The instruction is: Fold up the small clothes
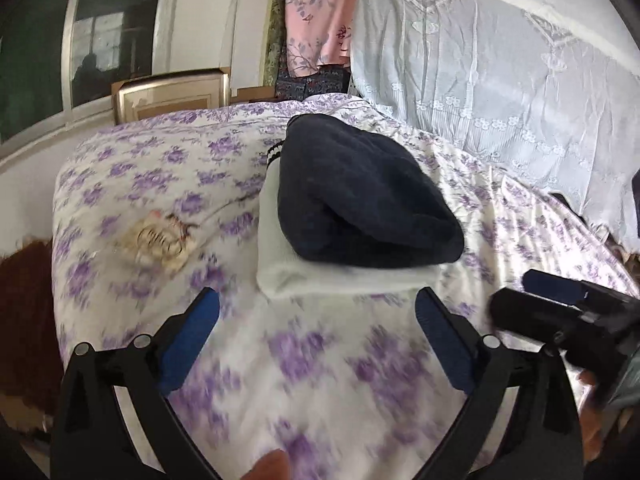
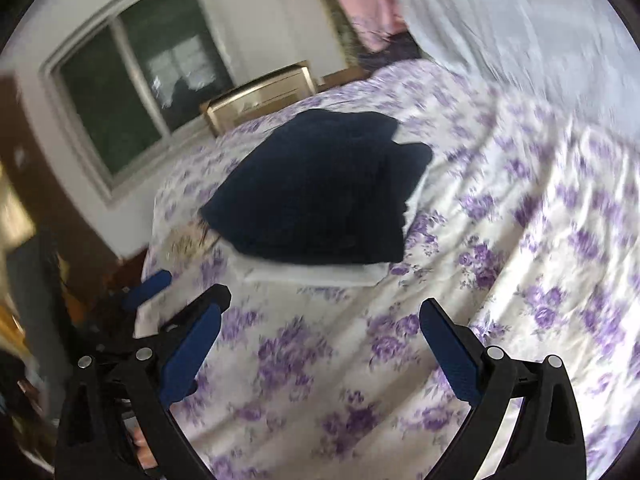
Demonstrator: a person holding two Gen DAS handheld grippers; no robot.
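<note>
Both grippers, left (image 1: 318,322) and right (image 2: 320,334), wide open and empty, near a folded navy garment (image 1: 360,196) atop a white one (image 1: 276,240) on the flowered bedspread (image 1: 160,168).

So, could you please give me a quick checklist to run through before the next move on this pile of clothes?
1. Left gripper open, nothing between its pads: ok.
2. Right gripper open, empty: ok.
3. Dark navy garment folded, resting on the white garment: ok.
4. Both grippers clear of the stack: ok.
5. Further unfolded clothes on the floral bedspread: cannot tell; only a small blurred beige item lies left of the stack.
</note>
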